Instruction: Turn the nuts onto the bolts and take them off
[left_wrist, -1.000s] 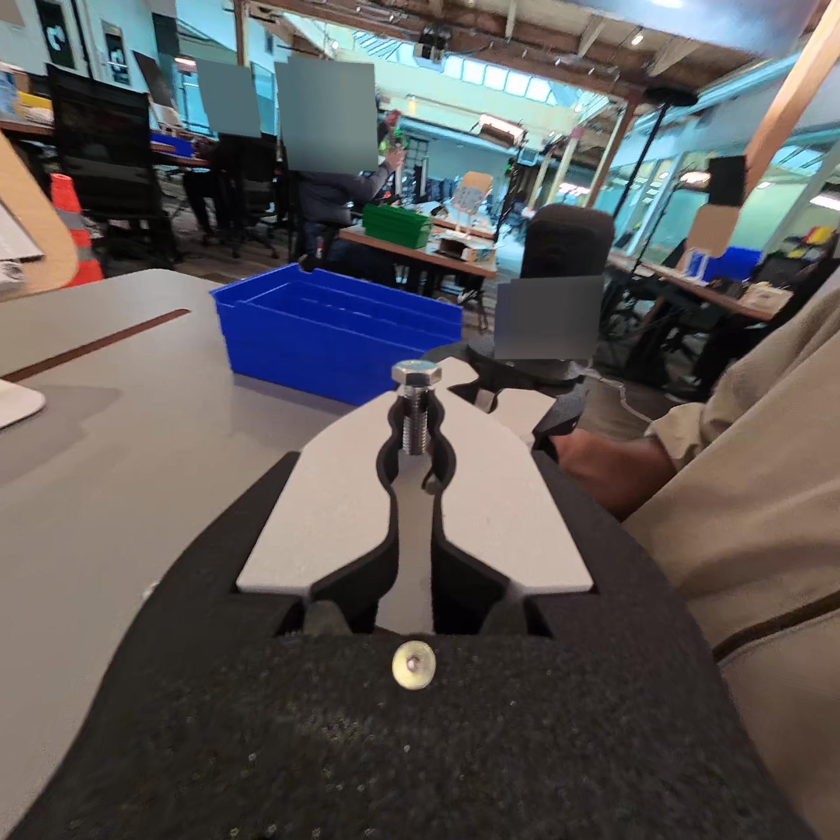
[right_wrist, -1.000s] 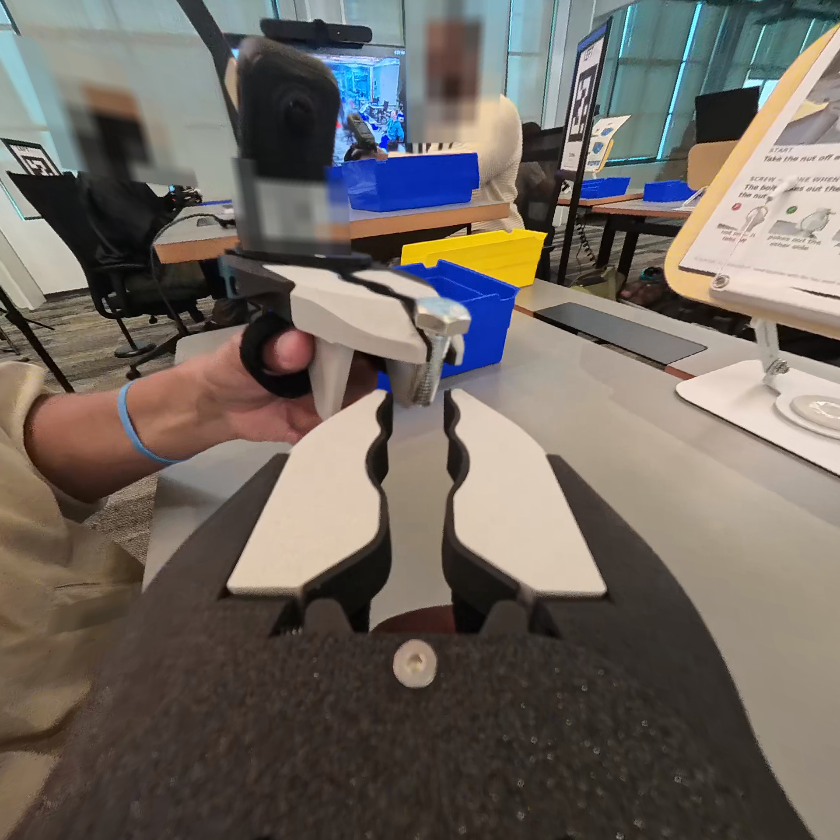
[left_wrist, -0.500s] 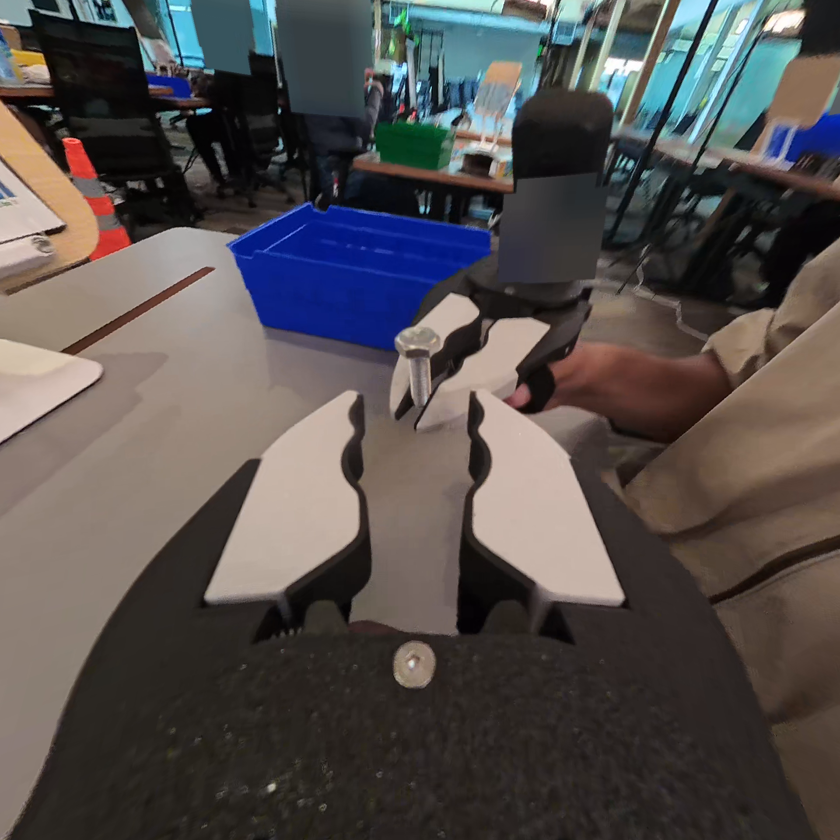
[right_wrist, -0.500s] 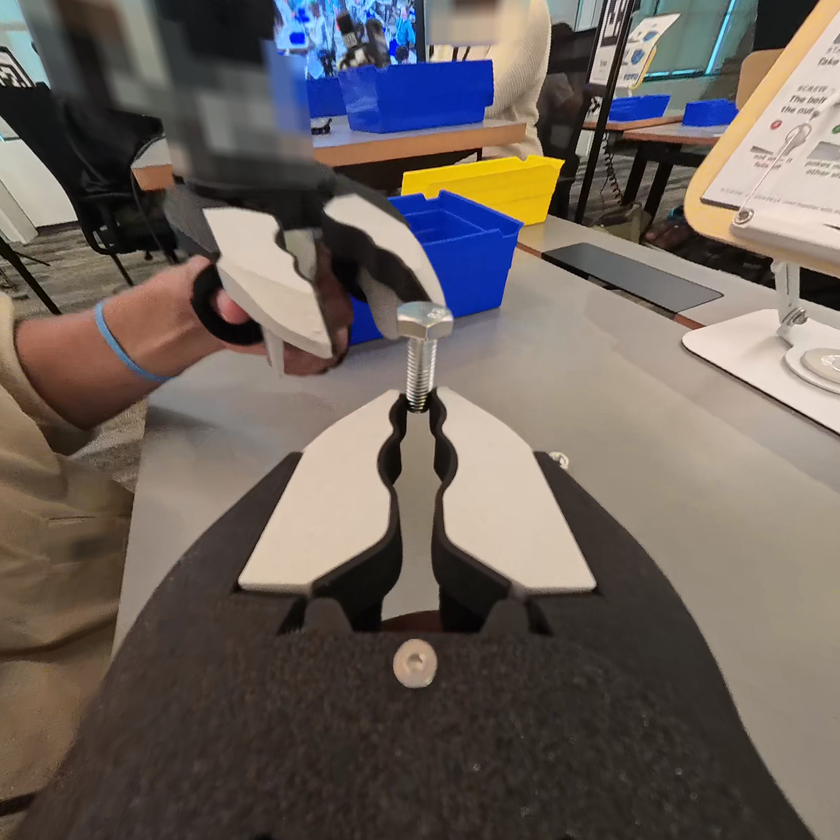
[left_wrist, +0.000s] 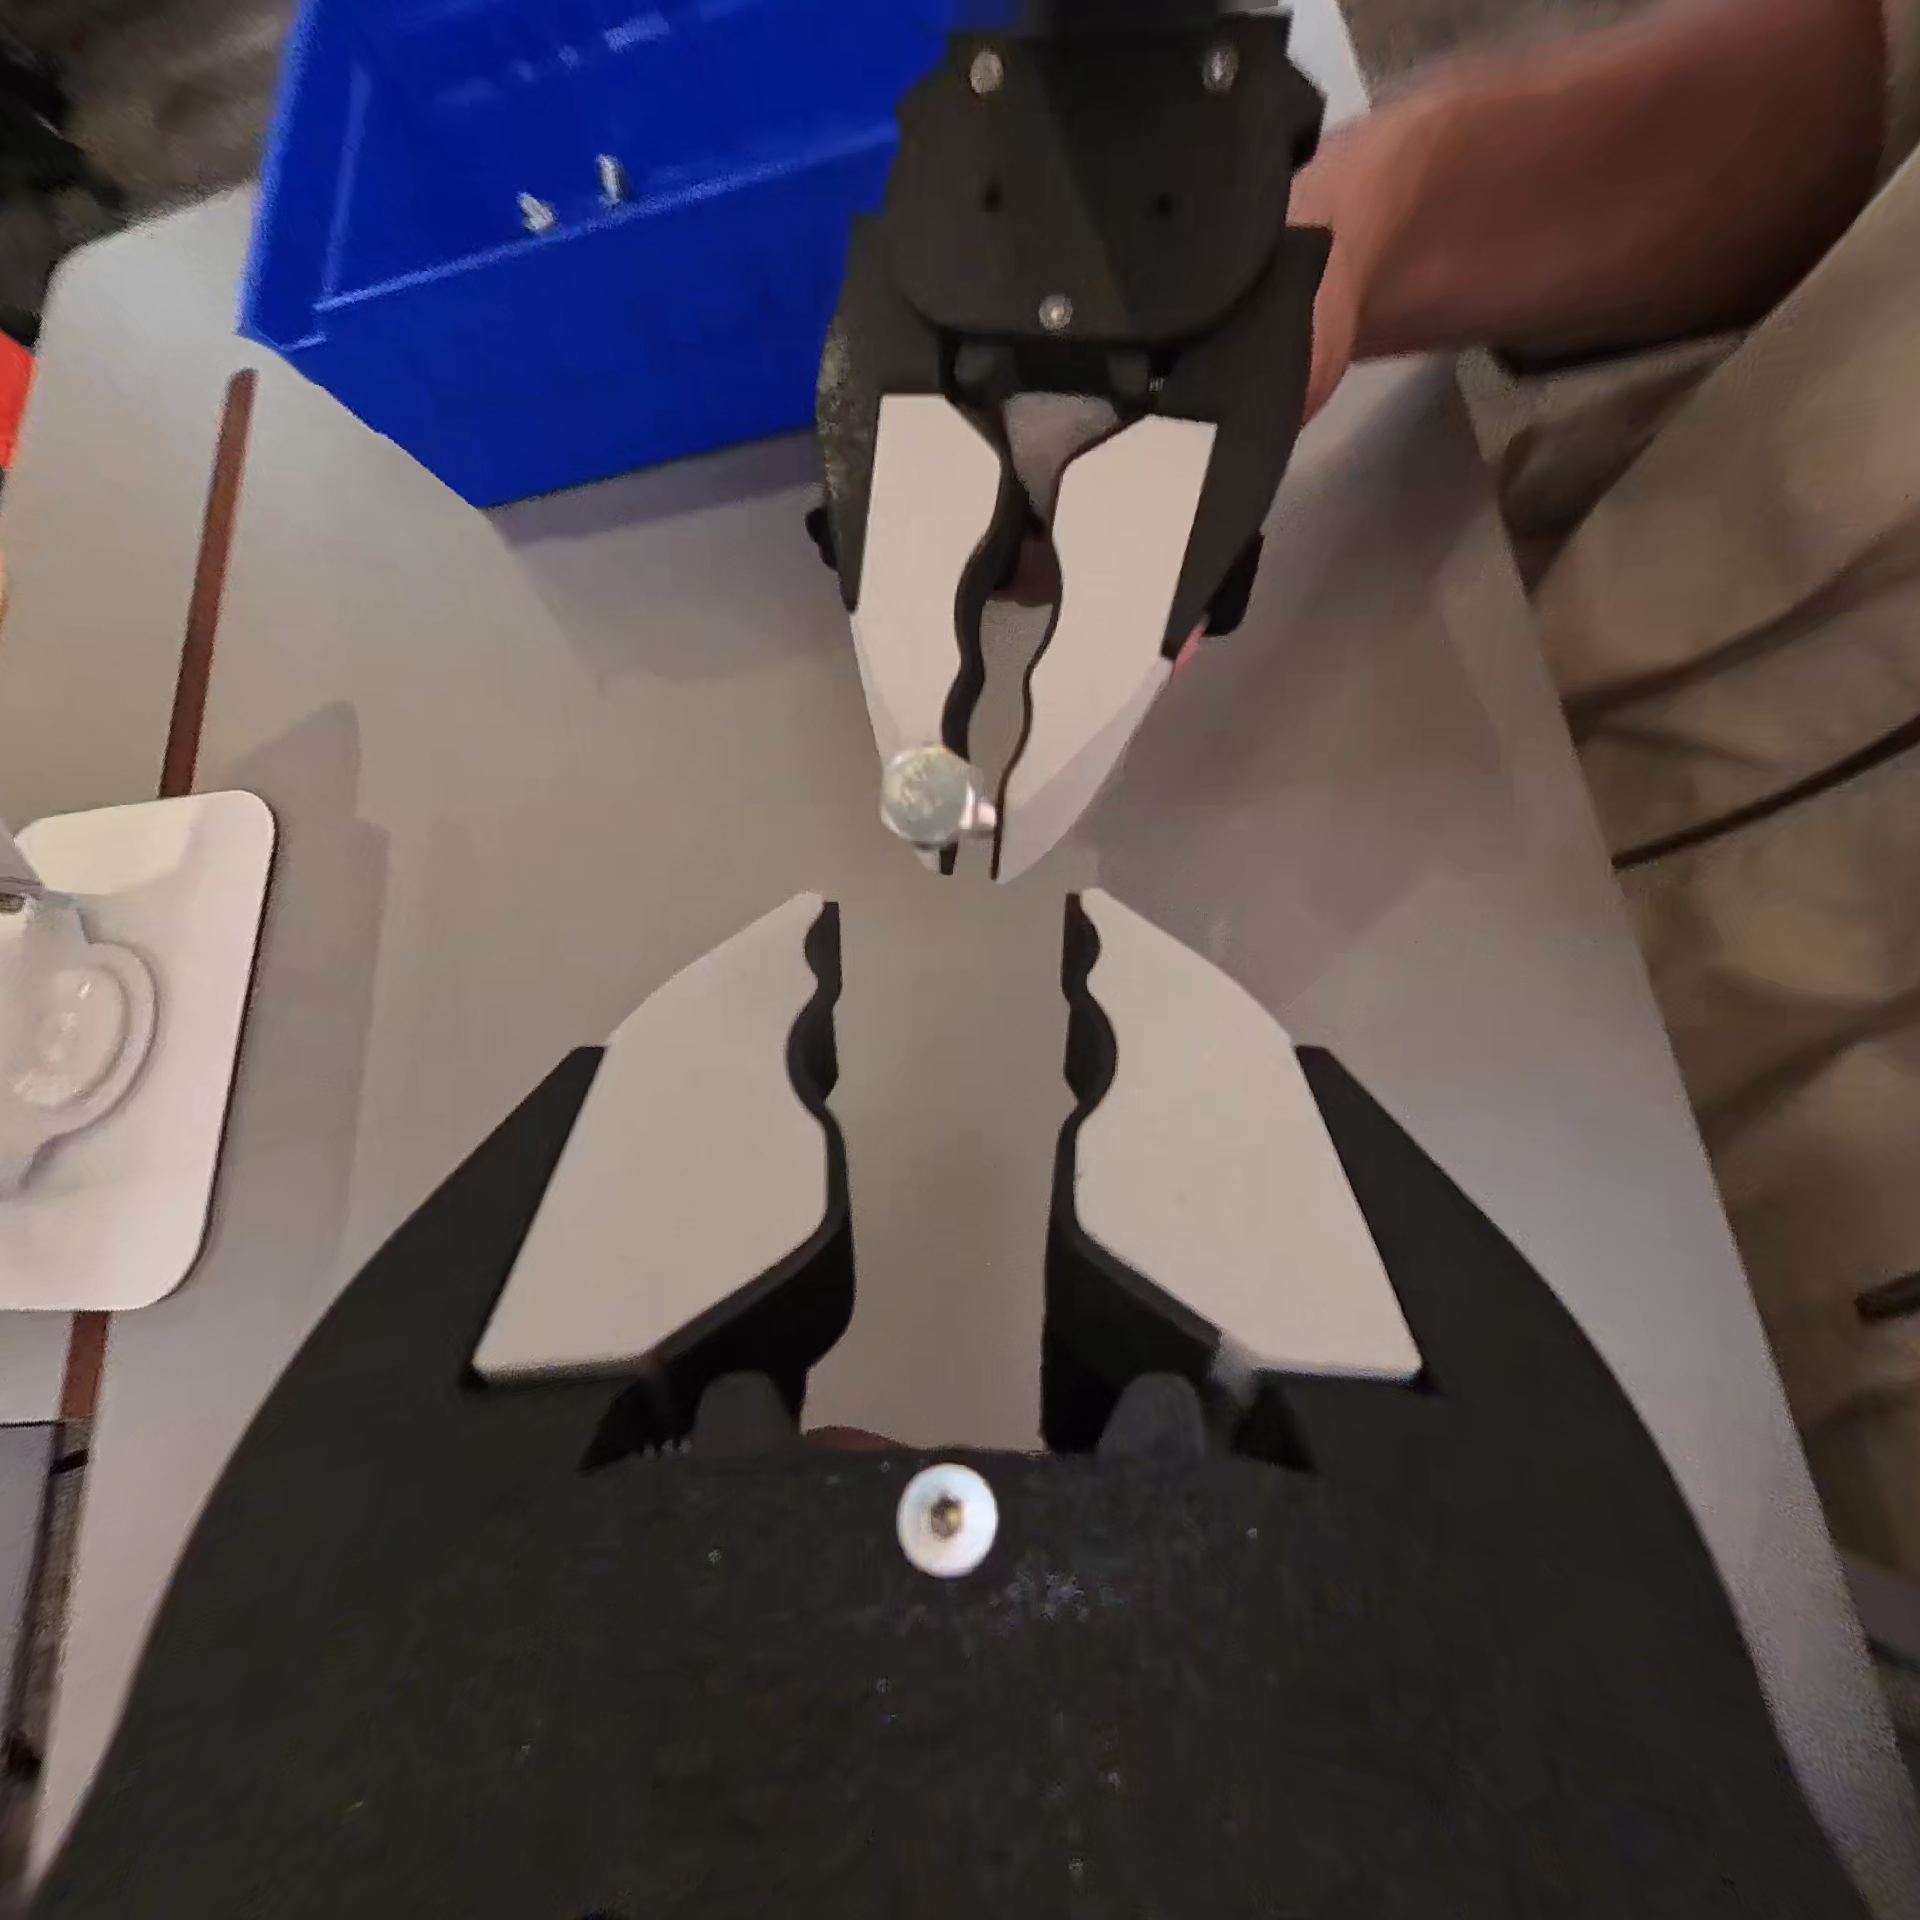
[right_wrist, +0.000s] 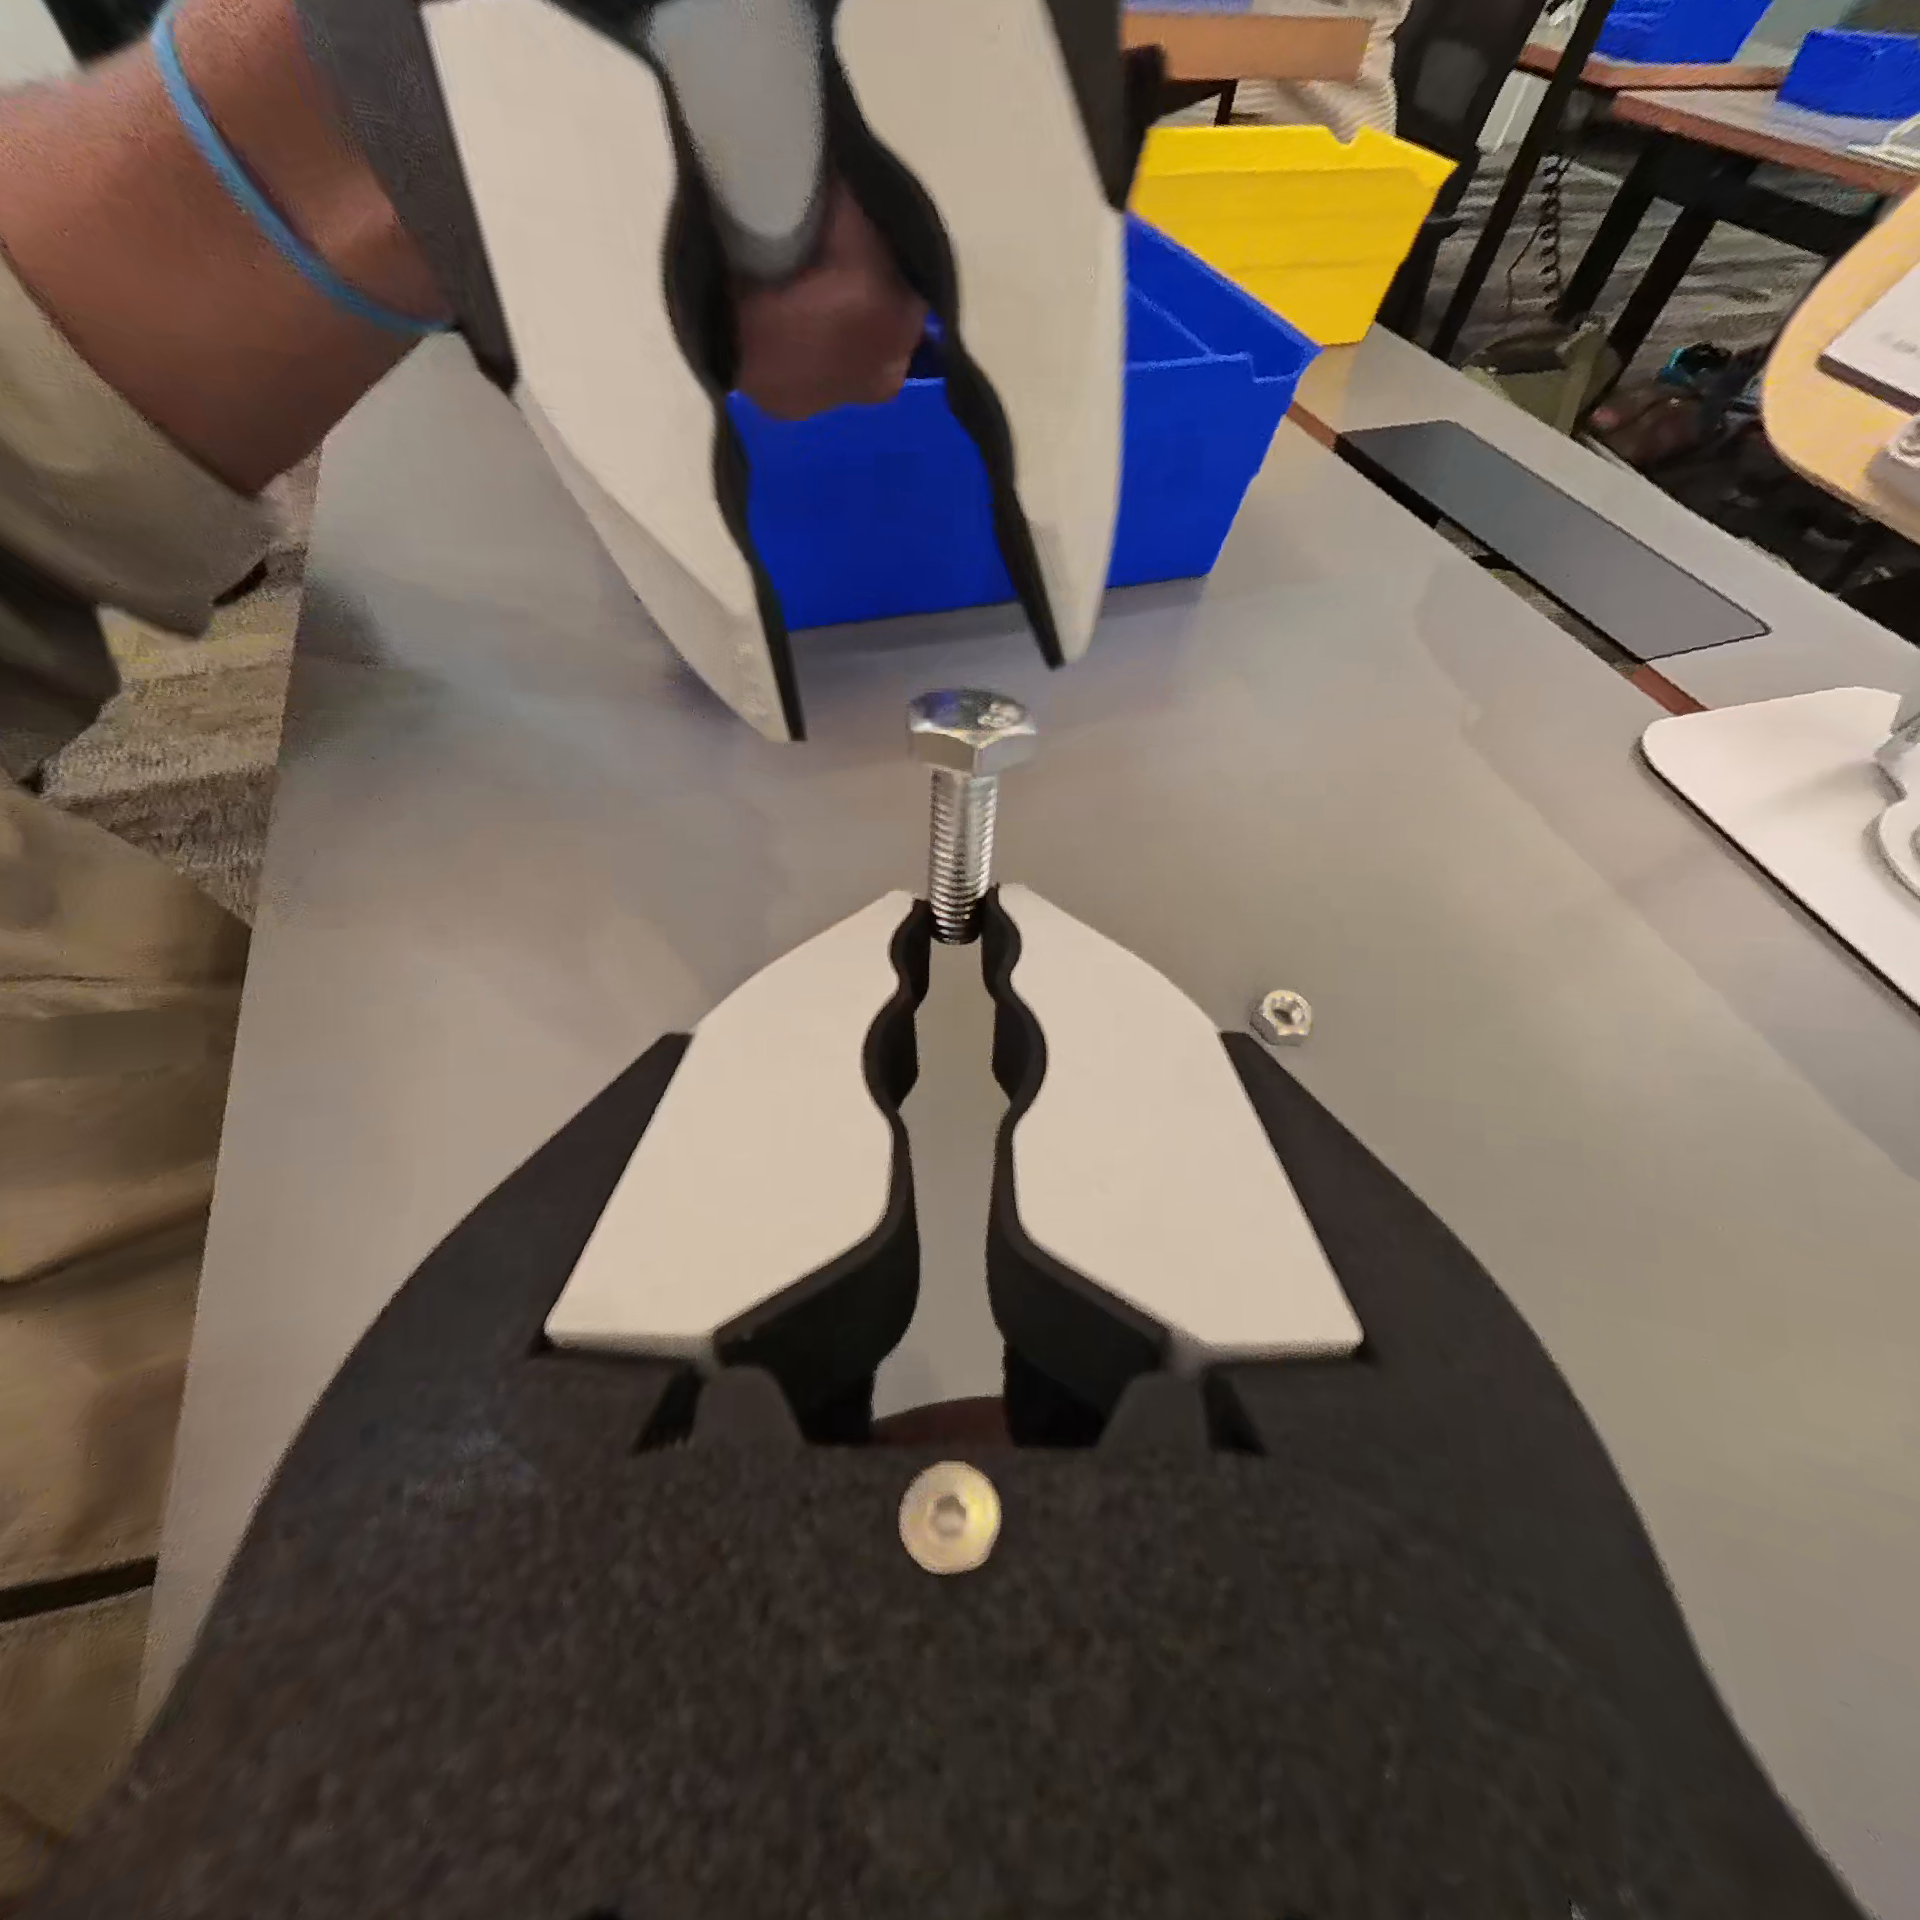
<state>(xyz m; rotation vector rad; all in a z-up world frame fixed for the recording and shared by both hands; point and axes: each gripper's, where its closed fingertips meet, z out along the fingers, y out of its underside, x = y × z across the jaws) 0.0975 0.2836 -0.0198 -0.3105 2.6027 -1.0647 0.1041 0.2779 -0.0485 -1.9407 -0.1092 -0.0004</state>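
Observation:
A silver hex bolt (right_wrist: 963, 831) stands upright, head up, with the lower end of its shank clamped between the tips of my right gripper (right_wrist: 958, 916). In the left wrist view I look down on the bolt's head (left_wrist: 923, 795) at the right gripper's tips (left_wrist: 971, 871). My left gripper (left_wrist: 948, 906) is open and empty. It hangs tilted just above and behind the bolt head in the right wrist view (right_wrist: 920, 688), not touching it. A loose silver nut (right_wrist: 1280, 1018) lies on the grey table (right_wrist: 1455, 935) to the right of my right gripper.
A blue bin (left_wrist: 582, 260) holding two small bolts (left_wrist: 535, 208) stands behind the grippers; it also shows in the right wrist view (right_wrist: 1174, 457). A yellow bin (right_wrist: 1278, 208) sits farther back. A white stand base (left_wrist: 125, 1039) is at the left, and a person's arm and beige clothing at the table edge.
The bolt passed from my left gripper to my right: the left let go and opened, the right closed on the shank. The left then rose and tilted down over the bolt head.

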